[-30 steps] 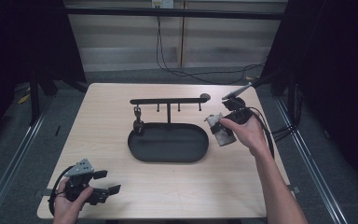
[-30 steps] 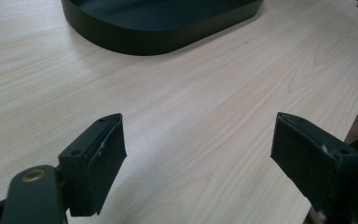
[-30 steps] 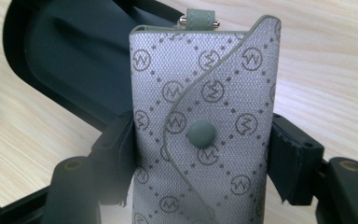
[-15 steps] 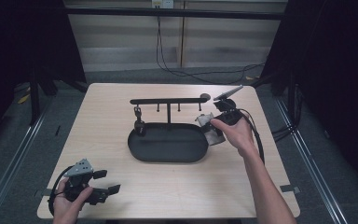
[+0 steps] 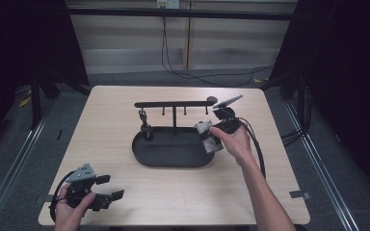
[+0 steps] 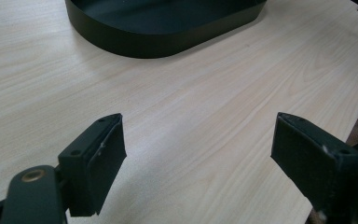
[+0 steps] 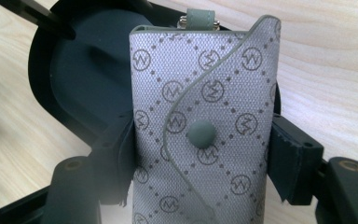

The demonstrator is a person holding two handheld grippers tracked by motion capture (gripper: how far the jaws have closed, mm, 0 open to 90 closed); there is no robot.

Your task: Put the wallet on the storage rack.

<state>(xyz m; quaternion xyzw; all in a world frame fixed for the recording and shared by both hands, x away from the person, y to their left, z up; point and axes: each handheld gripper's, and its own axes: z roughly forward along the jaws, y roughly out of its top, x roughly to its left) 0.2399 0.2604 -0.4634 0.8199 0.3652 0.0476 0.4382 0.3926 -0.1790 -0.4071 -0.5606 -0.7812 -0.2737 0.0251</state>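
A grey patterned key pouch [image 7: 204, 126] with a snap button is clamped between the jaws of my right gripper [image 7: 200, 154]. In the high view the pouch [image 5: 207, 135] hangs over the right end of a black oval tray [image 5: 144, 153], with the right gripper [image 5: 212, 137] behind it. A black T-shaped hanger rack [image 5: 173, 104] rises from the tray's back; a small dark item [image 5: 146, 130] hangs from its left side. My left gripper [image 5: 107, 186] rests low at the table's front left corner, jaws wide open over bare wood [image 6: 198, 154].
The light wooden table [image 5: 101, 120] has open room left of and in front of the tray. The tray's rim [image 6: 135, 44] lies ahead of the left gripper. Cables trail from both grippers. Dark floor and metal rails surround the table.
My right gripper has carried the pouch left and down, from beside the rack's right end to over the tray's right end. The left gripper has stayed put.
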